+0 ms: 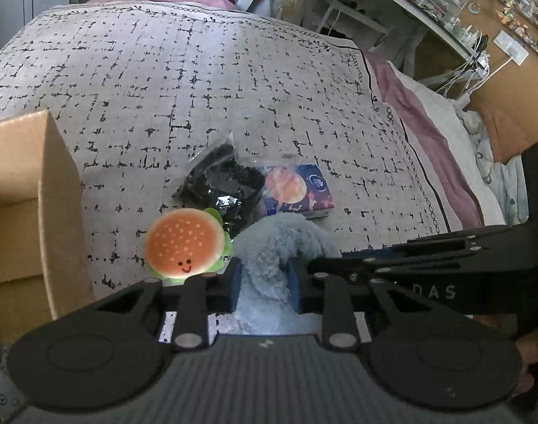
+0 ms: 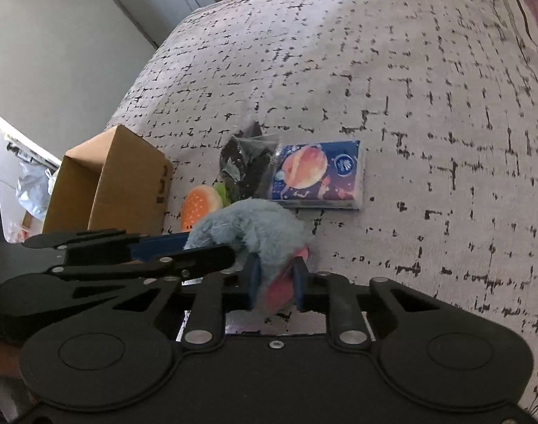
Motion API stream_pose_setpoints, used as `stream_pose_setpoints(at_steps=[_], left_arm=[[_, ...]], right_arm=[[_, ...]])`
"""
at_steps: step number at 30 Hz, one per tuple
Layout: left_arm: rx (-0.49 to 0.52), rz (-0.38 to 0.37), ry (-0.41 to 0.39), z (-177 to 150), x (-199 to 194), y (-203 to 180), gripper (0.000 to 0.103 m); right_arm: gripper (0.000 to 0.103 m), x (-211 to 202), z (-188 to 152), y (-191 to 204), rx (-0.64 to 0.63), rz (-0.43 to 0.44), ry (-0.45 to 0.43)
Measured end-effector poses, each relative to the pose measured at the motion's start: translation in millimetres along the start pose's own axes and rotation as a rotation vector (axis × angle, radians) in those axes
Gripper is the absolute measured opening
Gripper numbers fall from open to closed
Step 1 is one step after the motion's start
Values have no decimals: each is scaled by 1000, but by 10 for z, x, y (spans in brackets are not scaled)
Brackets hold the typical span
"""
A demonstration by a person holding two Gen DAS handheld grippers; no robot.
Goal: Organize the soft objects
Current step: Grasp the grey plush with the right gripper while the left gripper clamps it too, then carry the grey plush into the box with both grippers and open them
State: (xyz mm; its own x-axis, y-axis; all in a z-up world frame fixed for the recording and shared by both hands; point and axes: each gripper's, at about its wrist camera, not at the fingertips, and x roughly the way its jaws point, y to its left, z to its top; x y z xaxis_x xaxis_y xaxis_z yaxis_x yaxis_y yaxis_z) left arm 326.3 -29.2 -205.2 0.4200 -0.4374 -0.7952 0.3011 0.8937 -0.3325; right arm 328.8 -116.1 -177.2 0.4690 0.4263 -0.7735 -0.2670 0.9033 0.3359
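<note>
— Bedspread [image 1: 205, 81] is lying under everything; cardboard box [image 1: 32, 219] is sitting open at its left edge.

— And the fluffy blue plush toy [image 1: 272, 247]?

— Both grippers are squeezing it: left gripper [image 1: 263, 284] is pinching its blue fur, right gripper [image 2: 276, 284] is clamping its pink part.

— Nearby?

— Tissue pack [image 2: 318, 176], black plastic bag [image 1: 223, 187] and burger plush [image 1: 184, 243] are lying just beside it.

Letters "DAS" – white, on the right gripper [image 1: 293, 265] body – nothing else legible
</note>
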Motion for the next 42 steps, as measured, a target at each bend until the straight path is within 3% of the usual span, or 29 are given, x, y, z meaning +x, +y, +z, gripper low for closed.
stream_pose_setpoints(at_steps=[14, 21, 37, 42], left_arm=[[82, 22, -75, 66, -527, -126, 22], [129, 75, -112, 151, -876, -196, 22], [76, 151, -211, -46, -1636, -50, 22], [46, 144, -241, -118, -1830, 76, 21]], right_arm=[[17, -472, 84, 331, -41, 1, -52], [17, -701, 142, 627, -96, 24, -77], [17, -946, 34, 1189, -168, 102, -152], [17, -974, 14, 1366, -183, 113, -173]])
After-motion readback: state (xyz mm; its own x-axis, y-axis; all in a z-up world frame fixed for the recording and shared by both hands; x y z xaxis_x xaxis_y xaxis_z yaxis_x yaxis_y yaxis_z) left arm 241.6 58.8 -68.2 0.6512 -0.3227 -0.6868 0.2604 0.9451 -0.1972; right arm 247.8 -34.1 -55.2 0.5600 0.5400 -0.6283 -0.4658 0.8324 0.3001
